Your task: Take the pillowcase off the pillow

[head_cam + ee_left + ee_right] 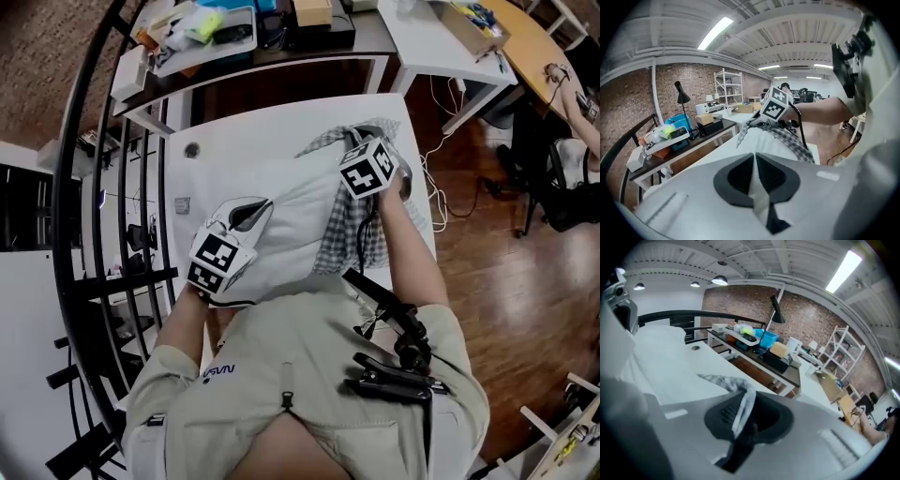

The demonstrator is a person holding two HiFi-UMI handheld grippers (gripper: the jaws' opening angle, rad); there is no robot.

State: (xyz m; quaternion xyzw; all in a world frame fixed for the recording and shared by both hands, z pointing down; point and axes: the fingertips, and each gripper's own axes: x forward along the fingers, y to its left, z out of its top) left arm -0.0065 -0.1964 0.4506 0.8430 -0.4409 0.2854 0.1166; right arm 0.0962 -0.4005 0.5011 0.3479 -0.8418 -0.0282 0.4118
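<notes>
A white pillow [286,220] lies across the white table [234,131]. A grey checked pillowcase [352,225] is bunched round its right end. My left gripper [246,214] is at the pillow's left end, shut on a fold of the pillow's white cloth [758,190]. In the left gripper view the jaws [754,161] stand closed with that white strip pinched between them. My right gripper [361,142] is at the far right end, shut on the checked pillowcase [729,380], whose edge runs down between the closed jaws [743,406]. The pillow [658,355] bulges at the left of that view.
A black table [281,42] with bins and boxes stands just beyond the white one, with a black desk lamp [682,96] on it. A white desk [436,42] is at the back right. Black curved rails [89,187] run along the left. Wooden floor with cables [441,187] lies to the right.
</notes>
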